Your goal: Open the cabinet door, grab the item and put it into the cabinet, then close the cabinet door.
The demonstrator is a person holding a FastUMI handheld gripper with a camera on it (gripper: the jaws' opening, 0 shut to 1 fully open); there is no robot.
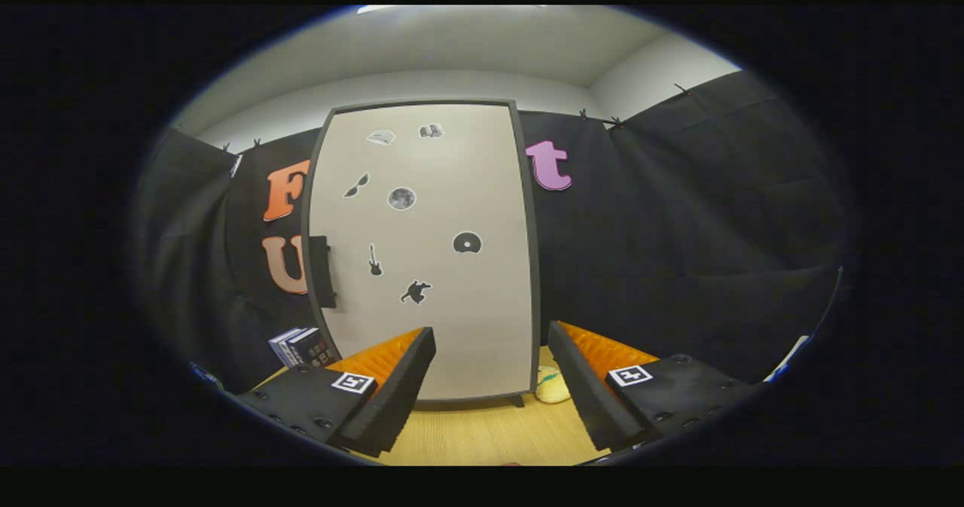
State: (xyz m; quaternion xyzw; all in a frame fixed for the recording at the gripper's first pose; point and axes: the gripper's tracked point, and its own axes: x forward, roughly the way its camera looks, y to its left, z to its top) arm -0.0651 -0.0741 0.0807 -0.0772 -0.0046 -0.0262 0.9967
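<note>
- gripper (489, 364) spread wide, fingers holding nothing, hovering over the wooden tabletop (482, 435)
- pale rounded item (552, 386) on the table just inside the right finger, at the cabinet's foot (what it is, can't tell)
- cabinet door (422, 251) shut, stickers on it; dark handle (322, 272) on its left edge
- fits door not opened or closed again; any handle grip: square on, both fingers around it

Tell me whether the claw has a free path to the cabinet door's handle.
Probably yes. The claw is open, holding nothing, and the handle on the closed cabinet door sits beyond the fingers, off toward the books, with nothing in between.
</note>
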